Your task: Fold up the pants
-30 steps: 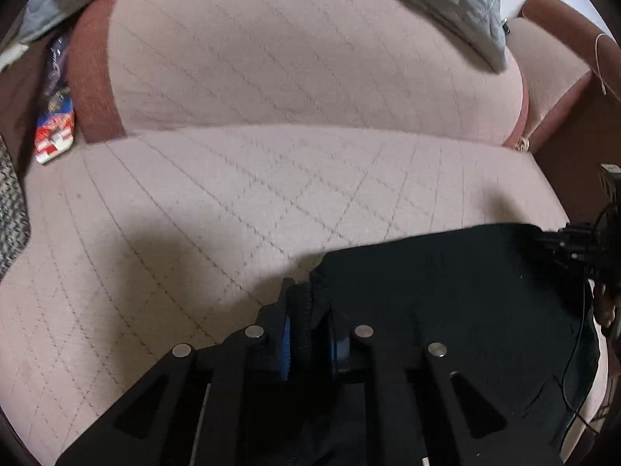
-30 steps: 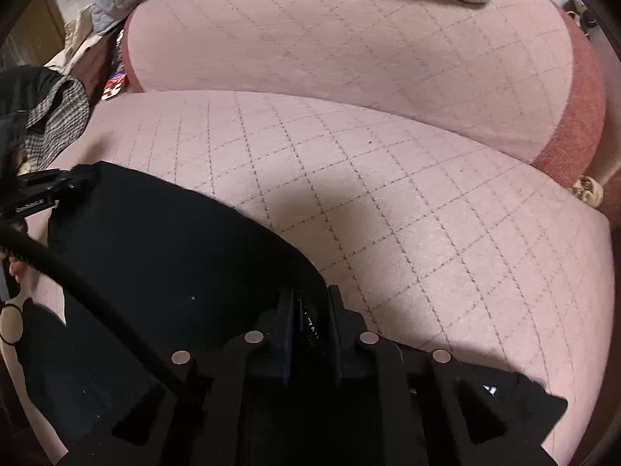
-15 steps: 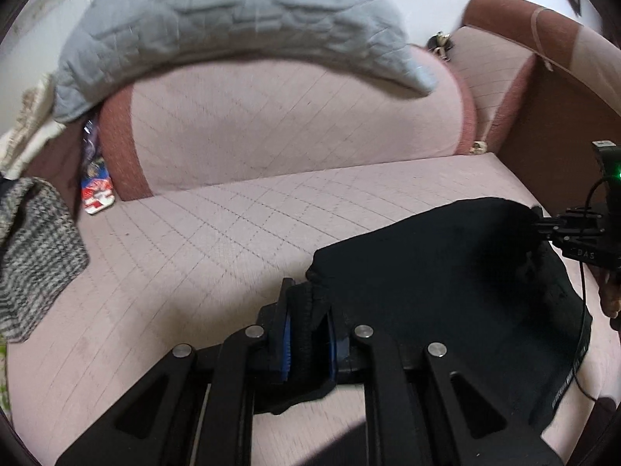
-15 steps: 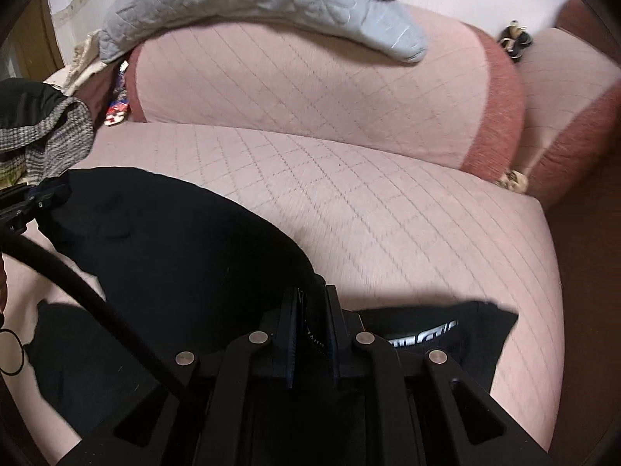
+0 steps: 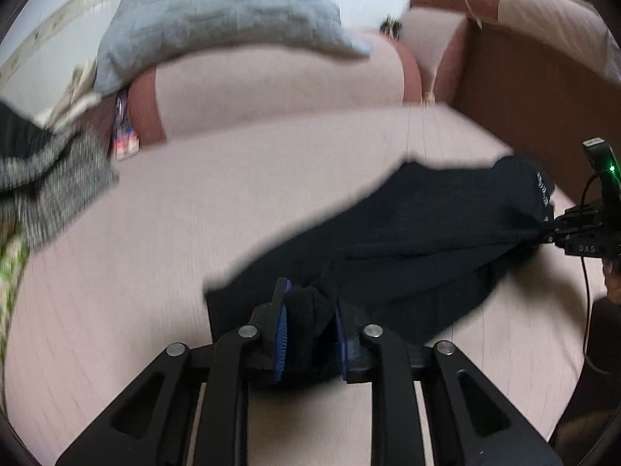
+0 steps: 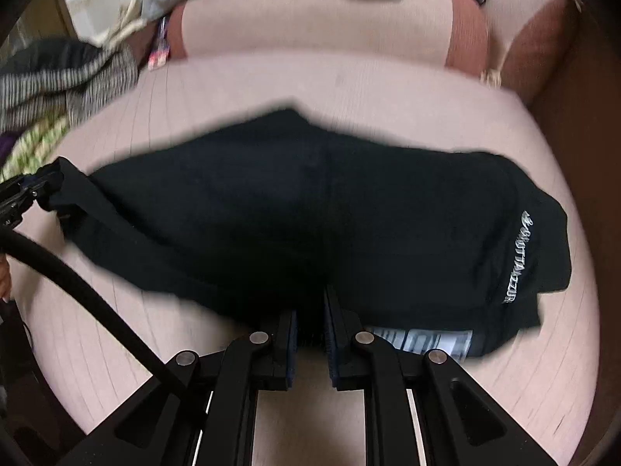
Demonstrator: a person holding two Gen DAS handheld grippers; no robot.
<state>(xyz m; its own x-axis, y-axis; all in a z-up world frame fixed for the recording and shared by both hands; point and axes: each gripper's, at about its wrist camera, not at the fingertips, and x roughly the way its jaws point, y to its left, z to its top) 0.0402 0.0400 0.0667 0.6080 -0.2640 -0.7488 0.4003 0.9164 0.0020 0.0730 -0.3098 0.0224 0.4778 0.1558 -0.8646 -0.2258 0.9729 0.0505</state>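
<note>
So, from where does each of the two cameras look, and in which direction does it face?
Left wrist: sits on the left tongs, faces down along them at the black pants on the pink sofa; the right tongs show at the right edge.
Right wrist: sits on the right tongs, faces down at the pants; the left tongs show at the left edge.
Shared: pants, sofa, grey blanket.

Home: pink sofa [image 5: 217, 209], strewn clothes [image 5: 50, 190]
</note>
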